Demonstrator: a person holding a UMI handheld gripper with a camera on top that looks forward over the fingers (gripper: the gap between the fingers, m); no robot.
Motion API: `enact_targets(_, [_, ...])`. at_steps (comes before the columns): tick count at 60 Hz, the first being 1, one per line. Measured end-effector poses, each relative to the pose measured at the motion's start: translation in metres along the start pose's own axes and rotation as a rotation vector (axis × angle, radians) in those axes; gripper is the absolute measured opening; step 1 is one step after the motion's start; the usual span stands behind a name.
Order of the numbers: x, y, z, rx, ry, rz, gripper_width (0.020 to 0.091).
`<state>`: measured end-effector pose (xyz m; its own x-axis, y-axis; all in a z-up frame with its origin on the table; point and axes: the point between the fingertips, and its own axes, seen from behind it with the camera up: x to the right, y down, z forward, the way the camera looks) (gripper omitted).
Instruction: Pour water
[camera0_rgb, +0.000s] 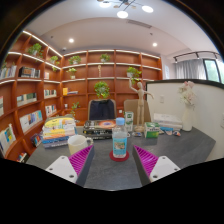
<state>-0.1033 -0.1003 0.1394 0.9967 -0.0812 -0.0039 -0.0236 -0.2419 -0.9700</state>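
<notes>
A clear water bottle with a blue label and white cap stands upright on a round red coaster on the dark grey table. It is just ahead of my gripper, roughly centred between the two fingers. The gripper is open, its magenta pads spread wide apart, with nothing between them. A white cup sits on the table to the left of the bottle, just beyond the left finger.
A stack of colourful books lies at the table's left. A vase with flowers and small items stand at the right. A black office chair and wooden bookshelves are behind the table.
</notes>
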Motion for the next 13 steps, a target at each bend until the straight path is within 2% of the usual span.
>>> enact_targets(13, [-0.0093,-0.0030,-0.0082,0.008,-0.039,-0.010,0.0771])
